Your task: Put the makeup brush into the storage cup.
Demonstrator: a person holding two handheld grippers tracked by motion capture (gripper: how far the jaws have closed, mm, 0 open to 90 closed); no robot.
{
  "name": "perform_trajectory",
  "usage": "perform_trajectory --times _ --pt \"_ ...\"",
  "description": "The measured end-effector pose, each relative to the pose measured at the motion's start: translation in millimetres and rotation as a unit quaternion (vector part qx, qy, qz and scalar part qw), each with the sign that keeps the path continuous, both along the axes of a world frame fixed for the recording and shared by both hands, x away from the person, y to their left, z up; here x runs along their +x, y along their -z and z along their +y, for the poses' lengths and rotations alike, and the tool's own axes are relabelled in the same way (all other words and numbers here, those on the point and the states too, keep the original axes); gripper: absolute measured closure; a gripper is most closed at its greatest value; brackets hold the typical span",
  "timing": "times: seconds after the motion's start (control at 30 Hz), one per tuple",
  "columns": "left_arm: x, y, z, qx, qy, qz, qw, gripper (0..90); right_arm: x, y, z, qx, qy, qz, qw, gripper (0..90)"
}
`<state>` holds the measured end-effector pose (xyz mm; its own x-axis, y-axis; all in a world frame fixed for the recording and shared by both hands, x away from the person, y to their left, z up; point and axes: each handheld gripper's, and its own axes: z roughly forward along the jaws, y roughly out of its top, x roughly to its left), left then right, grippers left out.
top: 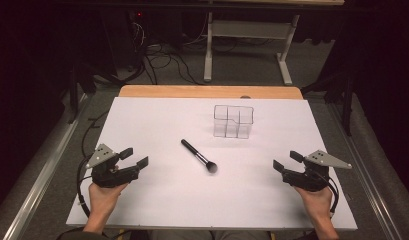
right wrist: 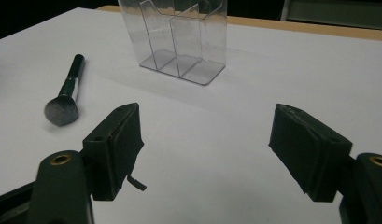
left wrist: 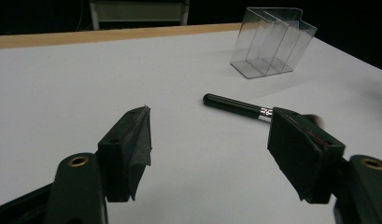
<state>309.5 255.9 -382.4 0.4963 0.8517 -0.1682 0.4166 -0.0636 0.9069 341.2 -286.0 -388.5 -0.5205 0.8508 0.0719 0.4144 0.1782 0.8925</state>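
While both the left gripper (top: 137, 157) and right gripper (top: 286, 162) stood wide open and empty, the round-handled makeup brush (top: 198, 155) risked rolling away from a careless pinch.

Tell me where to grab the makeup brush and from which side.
Take the makeup brush by its black handle, coming straight down with the jaws across it. It lies flat on the table; the handle is slim, rigid and bare, while the bristle head would squash.
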Motion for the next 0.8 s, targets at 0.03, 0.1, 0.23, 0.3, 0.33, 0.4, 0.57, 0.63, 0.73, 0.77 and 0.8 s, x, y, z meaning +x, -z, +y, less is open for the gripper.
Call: perform_trajectory --times 0.03,0.1,0.23,0.3,0.33,0.4,0.57,0.63,0.73,0.77,0.8 --pt "0.0 0.0 0.0 0.000 0.000 0.000 1.0000 30.5 0.0 0.0 0.0 0.000 0.000 0.000 1.0000 27.0" --pt "0.2 0.1 -0.8 0.000 0.001 0.000 1.0000 30.5 0.0 0.4 -0.3 0.000 0.000 0.000 1.0000 27.1" --pt "0.0 0.8 -1.8 0.004 0.004 0.002 1.0000 30.4 0.5 0.9 -0.1 -0.001 0.000 -0.001 1.0000 27.4" --pt "-0.2 0.8 -3.0 0.005 0.005 0.003 1.0000 30.4 -0.2 1.3 0.8 -0.003 -0.002 0.000 1.0000 27.6" --pt "-0.2 0.8 -3.0 0.005 0.005 0.003 1.0000 30.3 -0.2 1.3 0.8 -0.003 -0.002 0.000 1.0000 27.6" --pt "-0.7 0.5 -4.5 0.005 0.008 0.003 1.0000 30.3 0.0 1.5 1.1 -0.003 -0.001 0.000 1.0000 27.6" --pt "-0.9 1.0 -11.2 0.021 0.013 0.004 0.9997 30.0 1.2 3.1 1.3 -0.002 -0.001 0.007 1.0000 27.7" --pt "-1.1 0.9 -11.8 0.024 0.014 0.002 0.9996 29.8 0.2 2.8 2.0 -0.003 -0.003 0.002 1.0000 27.8" --pt "-1.6 0.7 -11.7 0.022 0.014 0.001 0.9997 29.7 -0.8 2.4 2.1 -0.001 -0.002 0.001 1.0000 27.9" --pt "-1.2 0.8 -11.8 0.020 0.015 0.001 0.9997 29.6 -0.7 2.3 1.5 -0.001 -0.002 0.000 1.0000 27.9" --pt "-0.5 1.1 -12.2 0.020 0.014 0.003 0.9997 29.6 -0.8 2.3 0.9 -0.001 -0.002 -0.001 1.0000 27.9"
